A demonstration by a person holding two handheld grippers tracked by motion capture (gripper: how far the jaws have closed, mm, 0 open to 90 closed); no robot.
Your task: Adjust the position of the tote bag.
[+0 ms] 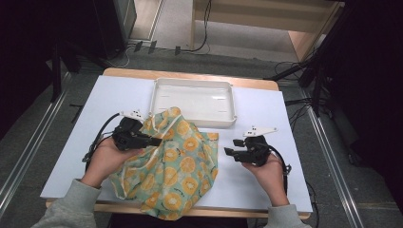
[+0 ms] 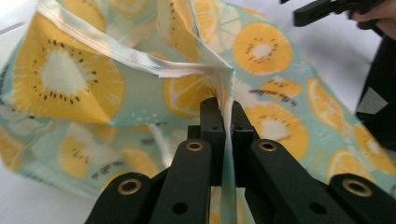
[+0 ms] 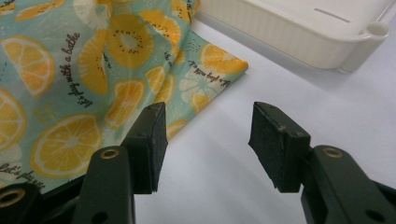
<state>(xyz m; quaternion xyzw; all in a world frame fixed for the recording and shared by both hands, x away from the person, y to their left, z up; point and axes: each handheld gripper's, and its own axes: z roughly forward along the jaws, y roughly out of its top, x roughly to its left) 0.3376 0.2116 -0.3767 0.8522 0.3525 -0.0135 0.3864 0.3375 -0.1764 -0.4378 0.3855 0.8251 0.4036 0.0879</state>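
A white sheet covers the wooden table (image 1: 266, 118), which stands on grey flooring with dark cables trailing around it and pale wooden furniture beyond. Near the far edge of the table sits a shallow white tray (image 1: 192, 84), upright, nothing visible inside it.

In front of the tray lies the fruit-print cloth (image 1: 171, 166) — teal, with orange and kiwi slices and small black lettering. It is bunched and loosely heaped on the left-centre of the table, its near end hanging over the front edge, its far part lying just before the tray's front wall.

The left tool (image 1: 154, 141) is clamped on the cloth: in the left gripper view its jaws stand closed tight with a pale hemmed edge of the fabric pinched between them, the hem rising from the grip and folding away to the left. The person's left hand (image 1: 105, 159) holds it over the cloth's left side.

The right tool (image 1: 229, 153) sits to the right of the cloth, apart from it, held in the right hand (image 1: 268, 168). Its jaws stand wide, holding nothing — bare white table shows between the pads (image 3: 275, 144), and a corner of the cloth lies just beyond the left one.
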